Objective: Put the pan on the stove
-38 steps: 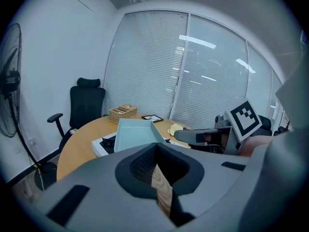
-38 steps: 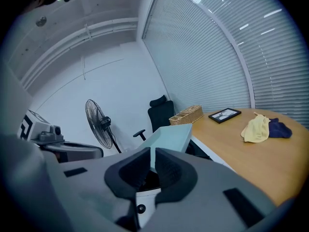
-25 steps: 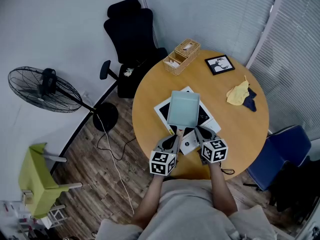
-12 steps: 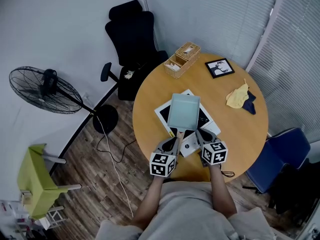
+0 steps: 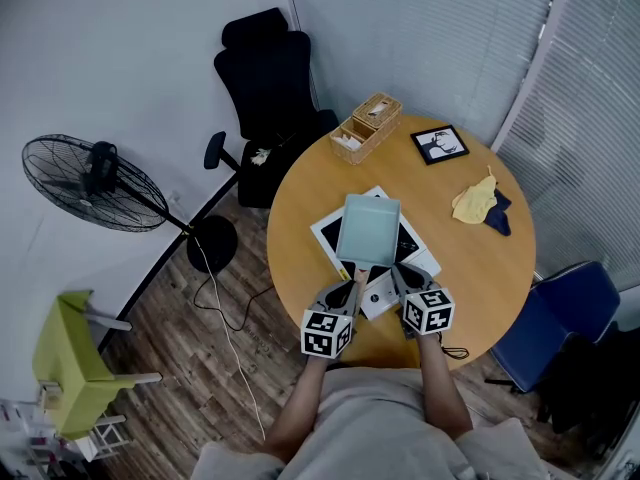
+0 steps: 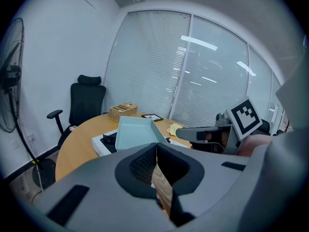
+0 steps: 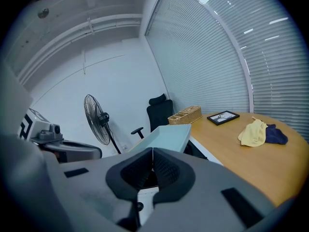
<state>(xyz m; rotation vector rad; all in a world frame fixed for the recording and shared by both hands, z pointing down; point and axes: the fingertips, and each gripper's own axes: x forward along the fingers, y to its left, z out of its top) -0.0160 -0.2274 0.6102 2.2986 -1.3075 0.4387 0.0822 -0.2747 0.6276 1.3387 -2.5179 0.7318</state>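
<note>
A pale teal square pan [image 5: 368, 228] rests over the black top of a white stove [image 5: 325, 226] in the middle of the round wooden table [image 5: 300, 183]. Its short wooden handle [image 5: 358, 269] points toward me. My left gripper [image 5: 351, 284] has its tips at the handle's end, jaws shut with the pads meeting. A strip of wood grain shows below them, and I cannot tell whether it is handle or table. My right gripper [image 5: 396, 270] is shut and empty just right of the handle. The pan [image 6: 137, 132] lies ahead of the left gripper [image 6: 156, 151]. Likewise the pan [image 7: 169, 134] lies ahead of the right gripper [image 7: 152, 156].
A wicker basket [image 5: 365, 126], a framed picture [image 5: 439, 143] and a yellow cloth [image 5: 475, 200] on a dark blue one lie at the table's far side. A black office chair [image 5: 265, 78], a floor fan [image 5: 85, 183], a blue chair [image 5: 550, 313] and a green chair [image 5: 70, 368] stand around it.
The whole head view slides down a little between frames. The pan, stove and both grippers keep their places relative to one another.
</note>
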